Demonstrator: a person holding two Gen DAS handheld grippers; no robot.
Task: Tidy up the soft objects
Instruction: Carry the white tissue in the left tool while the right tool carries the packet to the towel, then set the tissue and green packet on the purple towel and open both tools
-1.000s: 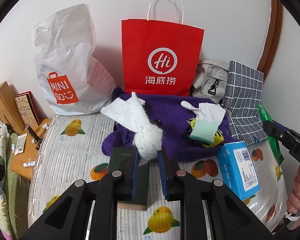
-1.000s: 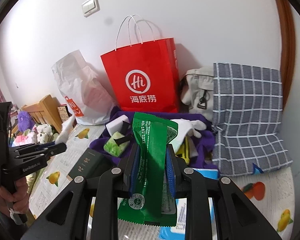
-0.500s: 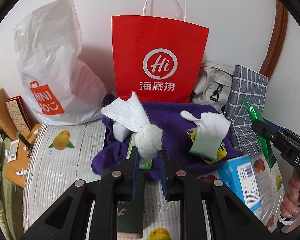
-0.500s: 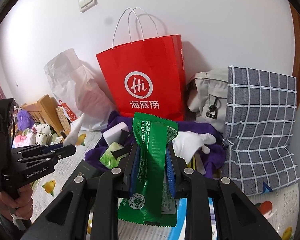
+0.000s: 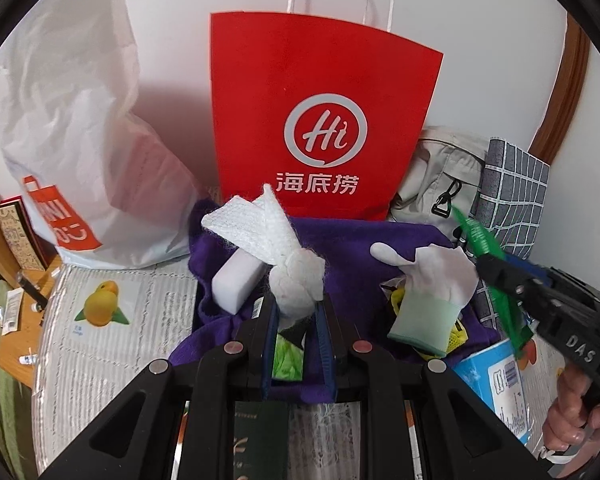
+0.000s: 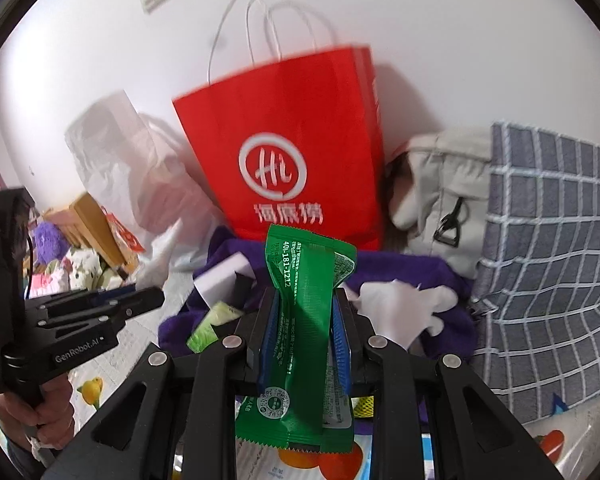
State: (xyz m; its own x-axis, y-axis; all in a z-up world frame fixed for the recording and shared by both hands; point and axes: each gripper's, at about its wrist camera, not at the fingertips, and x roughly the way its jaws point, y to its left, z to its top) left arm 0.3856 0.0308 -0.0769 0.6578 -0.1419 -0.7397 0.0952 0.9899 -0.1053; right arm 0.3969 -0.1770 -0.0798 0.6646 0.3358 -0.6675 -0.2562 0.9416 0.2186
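Note:
My left gripper (image 5: 296, 312) is shut on a knotted white cloth (image 5: 272, 248) whose loose ends fan up to the left. It hovers over a purple fabric pile (image 5: 340, 240) that carries a white sponge block (image 5: 236, 284), a white glove with a mint cuff (image 5: 432, 292) and a green packet (image 5: 286, 356). My right gripper (image 6: 306, 320) is shut on a green snack pouch (image 6: 304, 328) standing upright between its blue pads. Behind the pile stands a red paper bag (image 5: 320, 128), which the right wrist view shows as a red paper bag (image 6: 292, 152) too.
A white plastic shopping bag (image 5: 68, 128) leans at the left. A beige bag (image 5: 440, 176) and a grey checked bag (image 6: 548, 248) stand at the right. A blue tissue pack (image 5: 496, 384) lies on the fruit-print bed cover (image 5: 100, 320). A wooden side table (image 5: 16, 328) is at far left.
Both grippers have moved forward toward the red bag and the purple pile, which now look larger. Each keeps its grip: the white cloth on the left, the green pouch on the right.

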